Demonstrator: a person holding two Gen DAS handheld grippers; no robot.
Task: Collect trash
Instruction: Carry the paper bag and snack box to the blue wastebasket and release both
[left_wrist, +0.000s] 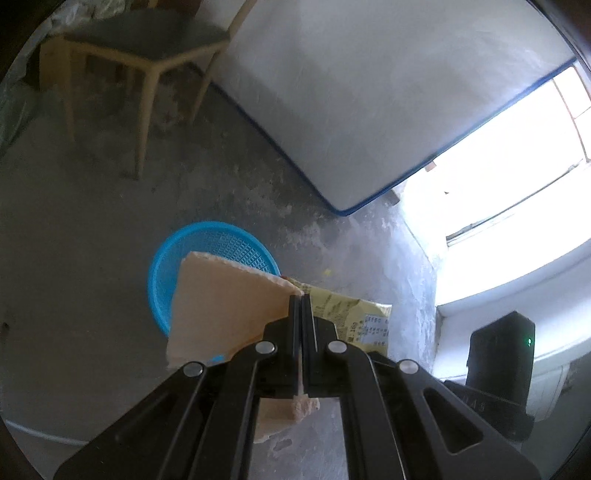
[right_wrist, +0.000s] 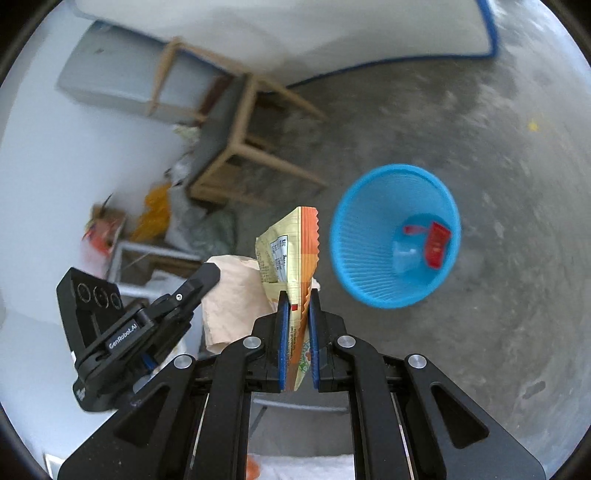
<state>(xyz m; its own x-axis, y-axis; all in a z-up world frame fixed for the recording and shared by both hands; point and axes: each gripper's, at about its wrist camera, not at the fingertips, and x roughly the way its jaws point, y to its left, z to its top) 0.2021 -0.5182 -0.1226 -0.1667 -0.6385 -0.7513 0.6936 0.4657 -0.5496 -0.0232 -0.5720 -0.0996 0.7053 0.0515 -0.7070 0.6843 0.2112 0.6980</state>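
My left gripper (left_wrist: 301, 297) is shut on a tan paper bag (left_wrist: 225, 306) and holds it in the air over the near rim of the blue mesh basket (left_wrist: 207, 240) on the floor. My right gripper (right_wrist: 297, 293) is shut on a yellow-and-orange snack wrapper (right_wrist: 291, 243), held up left of the blue basket (right_wrist: 369, 266). The basket holds a red wrapper (right_wrist: 437, 243) and a clear piece. The left gripper (right_wrist: 199, 280) with the tan bag (right_wrist: 232, 295) shows at the left in the right wrist view. The yellow wrapper (left_wrist: 347, 314) shows just right of my left fingertips.
A wooden stool (left_wrist: 144, 48) stands on the grey concrete floor beyond the basket; it also shows in the right wrist view (right_wrist: 236, 147). A white mattress with blue edging (left_wrist: 369, 103) leans behind. Bags and clutter (right_wrist: 177, 221) lie by the wall. A small yellow scrap (right_wrist: 533, 126) lies on the floor.
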